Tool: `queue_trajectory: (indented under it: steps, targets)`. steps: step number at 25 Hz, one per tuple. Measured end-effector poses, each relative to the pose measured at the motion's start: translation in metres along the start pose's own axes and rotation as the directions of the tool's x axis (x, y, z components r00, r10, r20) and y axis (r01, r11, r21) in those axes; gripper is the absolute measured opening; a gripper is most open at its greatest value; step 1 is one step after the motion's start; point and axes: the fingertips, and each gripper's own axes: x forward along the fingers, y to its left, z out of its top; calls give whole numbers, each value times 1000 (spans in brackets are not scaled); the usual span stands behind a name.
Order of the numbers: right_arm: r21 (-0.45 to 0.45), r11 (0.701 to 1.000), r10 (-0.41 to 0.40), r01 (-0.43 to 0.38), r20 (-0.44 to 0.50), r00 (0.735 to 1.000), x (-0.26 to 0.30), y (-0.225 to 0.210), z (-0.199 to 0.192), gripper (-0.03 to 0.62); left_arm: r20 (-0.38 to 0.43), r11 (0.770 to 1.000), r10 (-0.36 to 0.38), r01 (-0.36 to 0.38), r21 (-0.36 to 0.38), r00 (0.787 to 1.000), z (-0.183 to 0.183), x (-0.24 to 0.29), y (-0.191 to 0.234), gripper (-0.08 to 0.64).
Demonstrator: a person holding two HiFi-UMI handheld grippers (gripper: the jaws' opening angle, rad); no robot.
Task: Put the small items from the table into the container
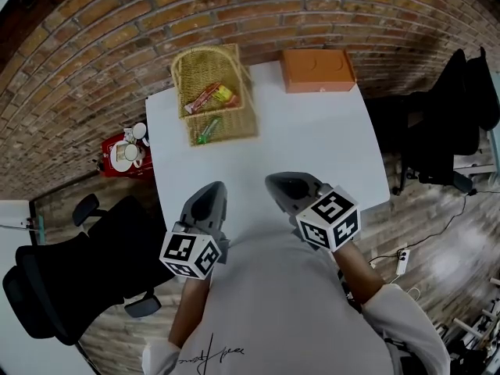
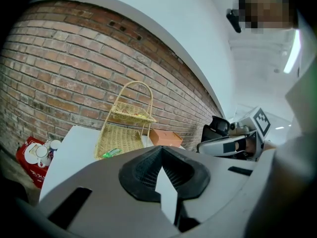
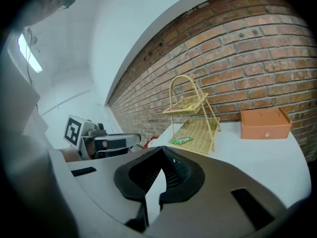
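Note:
A two-tier wicker basket (image 1: 244,119) stands at the back of the white table (image 1: 312,147). Its upper tier holds red and yellow packets (image 1: 211,96); a green item (image 1: 207,130) lies on the lower tier. The left gripper view shows the basket (image 2: 119,133) and green item (image 2: 112,152) too, and so does the right gripper view, with basket (image 3: 195,130) and green item (image 3: 182,141). Near the table's front edge, my left gripper (image 1: 209,194) (image 2: 161,150) and right gripper (image 1: 285,184) (image 3: 161,152) are both shut and hold nothing. I see no loose small items on the table.
An orange box (image 1: 317,69) (image 3: 265,123) sits at the table's back right corner. A black office chair (image 1: 70,272) stands to the left, near a red box with cups (image 1: 125,155) on the floor. Dark chairs (image 1: 453,123) stand right of the table.

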Motion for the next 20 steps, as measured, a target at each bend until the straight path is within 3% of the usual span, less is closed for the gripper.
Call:
queue_trajectory:
  steps: [20]
  targets:
    - [-11, 1000, -10, 11, 3, 1000, -10, 11, -8, 20, -11, 1000, -2, 2, -8, 1000, -5, -6, -4, 9]
